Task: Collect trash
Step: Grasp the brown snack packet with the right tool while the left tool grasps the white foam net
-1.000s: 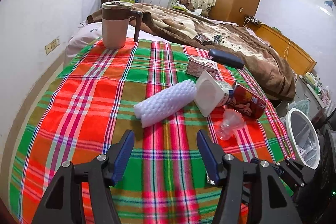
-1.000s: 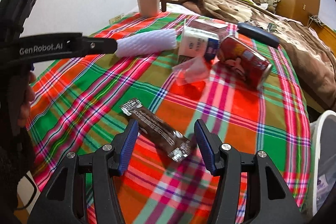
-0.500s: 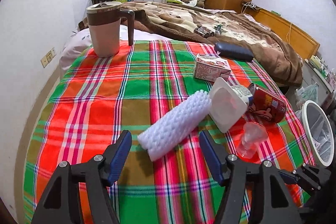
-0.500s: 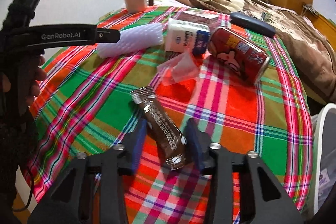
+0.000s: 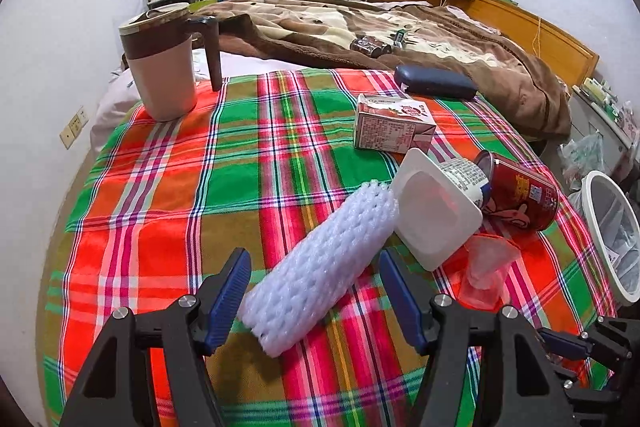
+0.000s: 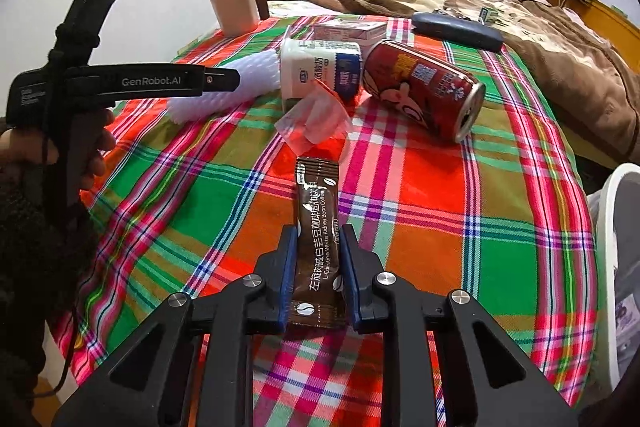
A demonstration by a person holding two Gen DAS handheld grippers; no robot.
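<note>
My right gripper (image 6: 318, 239) is shut on a brown coffee sachet (image 6: 317, 223) and holds it above the plaid cloth (image 6: 480, 211). My left gripper (image 5: 316, 277) is open, with its fingers on either side of the near end of a white foam net sleeve (image 5: 320, 271). Beyond lie a white yogurt cup (image 5: 436, 207), a red can (image 5: 520, 195), a crumpled clear plastic cup (image 5: 486, 269) and a pink carton (image 5: 392, 125). The can (image 6: 424, 91), yogurt cup (image 6: 320, 71) and plastic cup (image 6: 316, 119) also show in the right wrist view.
A white bin (image 5: 612, 227) stands off the table's right edge; its rim (image 6: 612, 195) shows at the right of the right wrist view. A brown and beige mug (image 5: 162, 67) stands at the far left. A dark blue case (image 5: 436, 83) lies at the far edge. A bed is behind.
My right gripper closed on the coffee sachet and lifted it, turning it to point straight ahead. My left gripper moved forward until its open fingers straddle the foam sleeve.
</note>
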